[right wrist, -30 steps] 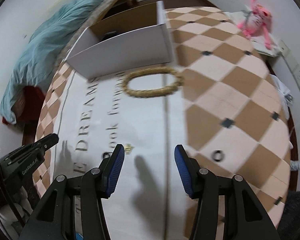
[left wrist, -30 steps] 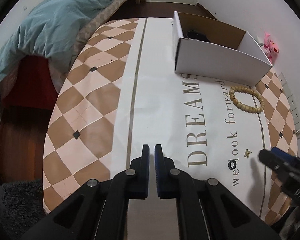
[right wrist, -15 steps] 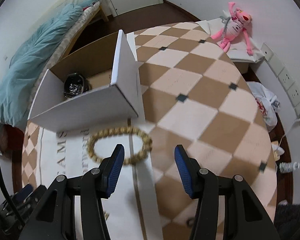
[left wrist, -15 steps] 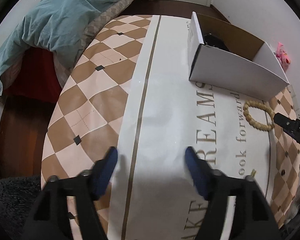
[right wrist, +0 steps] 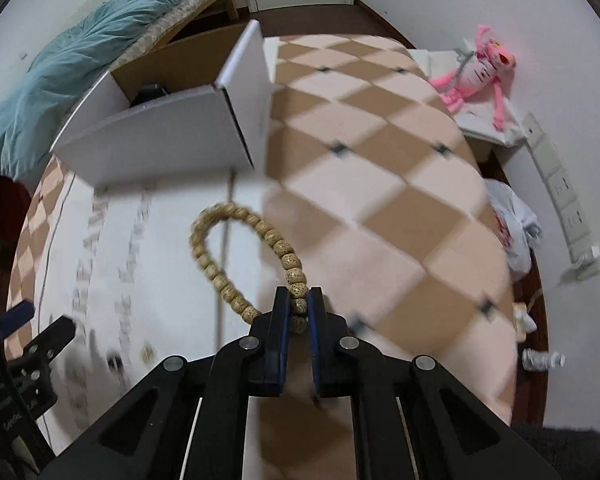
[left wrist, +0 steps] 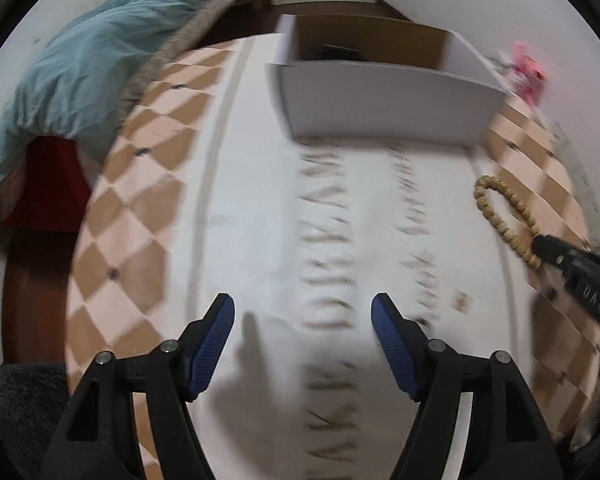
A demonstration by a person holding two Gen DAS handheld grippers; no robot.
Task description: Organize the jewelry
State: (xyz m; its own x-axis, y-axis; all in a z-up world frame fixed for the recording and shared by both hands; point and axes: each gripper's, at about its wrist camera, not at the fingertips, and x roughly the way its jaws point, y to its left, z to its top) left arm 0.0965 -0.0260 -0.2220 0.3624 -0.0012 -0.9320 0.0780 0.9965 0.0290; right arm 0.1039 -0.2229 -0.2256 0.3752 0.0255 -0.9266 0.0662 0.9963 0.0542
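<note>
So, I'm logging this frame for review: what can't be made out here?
- Dark item in the cardboard box: mostly hidden by the box wall, both views.
- Small pieces near the tablecloth lettering, one gold: blurred, too small.
- Bead bracelet: its near end hidden by the right gripper fingers.

Both grippers – left gripper (left wrist: 303, 314), right gripper (right wrist: 298, 307) – are black plastic, silver screws, ribbed blue finger pads (left wrist: 214, 344)

Checkered table (right wrist: 380, 216): white box (right wrist: 160, 140), small charm (left wrist: 462, 300).
</note>
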